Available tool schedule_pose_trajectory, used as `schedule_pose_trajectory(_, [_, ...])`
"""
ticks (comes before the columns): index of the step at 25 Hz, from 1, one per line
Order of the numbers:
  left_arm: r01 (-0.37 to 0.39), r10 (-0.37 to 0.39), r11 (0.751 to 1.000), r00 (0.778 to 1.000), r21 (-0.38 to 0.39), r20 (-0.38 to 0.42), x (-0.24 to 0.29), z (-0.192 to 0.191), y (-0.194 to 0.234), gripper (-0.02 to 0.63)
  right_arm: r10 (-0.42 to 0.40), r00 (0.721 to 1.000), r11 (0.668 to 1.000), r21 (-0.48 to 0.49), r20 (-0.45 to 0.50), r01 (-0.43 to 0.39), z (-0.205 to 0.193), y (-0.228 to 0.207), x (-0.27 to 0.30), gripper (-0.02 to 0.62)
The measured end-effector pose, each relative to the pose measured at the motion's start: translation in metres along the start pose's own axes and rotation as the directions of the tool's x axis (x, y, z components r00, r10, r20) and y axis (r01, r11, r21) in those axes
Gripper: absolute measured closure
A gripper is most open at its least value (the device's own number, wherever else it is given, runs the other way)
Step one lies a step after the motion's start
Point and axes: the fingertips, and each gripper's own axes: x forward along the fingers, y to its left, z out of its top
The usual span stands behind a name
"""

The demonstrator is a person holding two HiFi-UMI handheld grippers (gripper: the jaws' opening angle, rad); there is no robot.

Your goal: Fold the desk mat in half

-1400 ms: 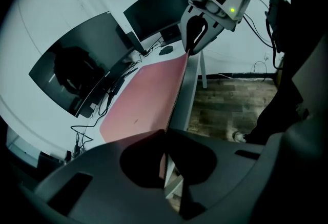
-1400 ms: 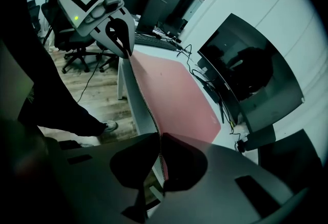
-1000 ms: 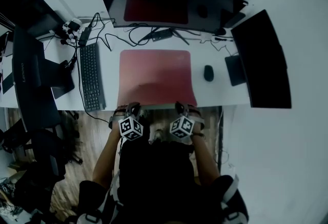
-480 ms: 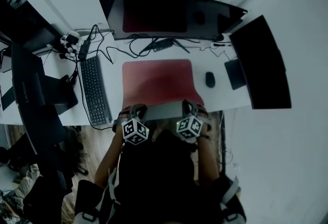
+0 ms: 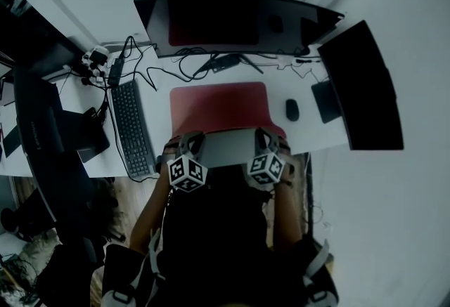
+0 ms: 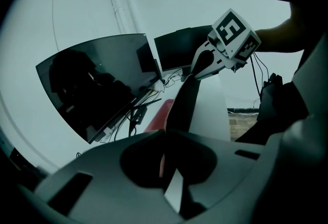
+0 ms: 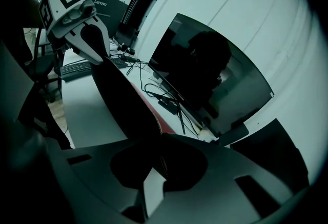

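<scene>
Claws both clenched: left claw and right claw each pinch a near corner of red desk mat, its near edge raised off the desk, grey underside showing.

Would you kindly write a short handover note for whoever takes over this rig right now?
Left gripper: shut on the near left corner of the red rectangular desk mat.
Right gripper: shut on the near right corner.
Mat: far part flat on the white desk; near edge raised, grey underside showing.
Done: both corners gripped, edge lifted.
Left: carry the near edge over to the far edge, lay it down, release.
</scene>
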Motion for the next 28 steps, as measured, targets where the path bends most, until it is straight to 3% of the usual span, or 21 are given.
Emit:
schedule_pose_trajectory(18, [-0.167, 0.165, 0.984, 0.986, -0.059, -0.039, 0.07, 0.031, 0.112, 0.584, 0.051, 0.996, 0.998, -0.027, 0.073, -0.05, 0.058, -0.078, 0.096, 0.572])
schedule_pose_trajectory(28, [-0.233, 0.223, 0.965, 0.971, -0.124, -0.091, 0.121, 0.018, 0.159, 0.584, 0.074, 0.994, 0.995, -0.069, 0.085, -0.068, 0.082, -0.098, 0.165, 0.572])
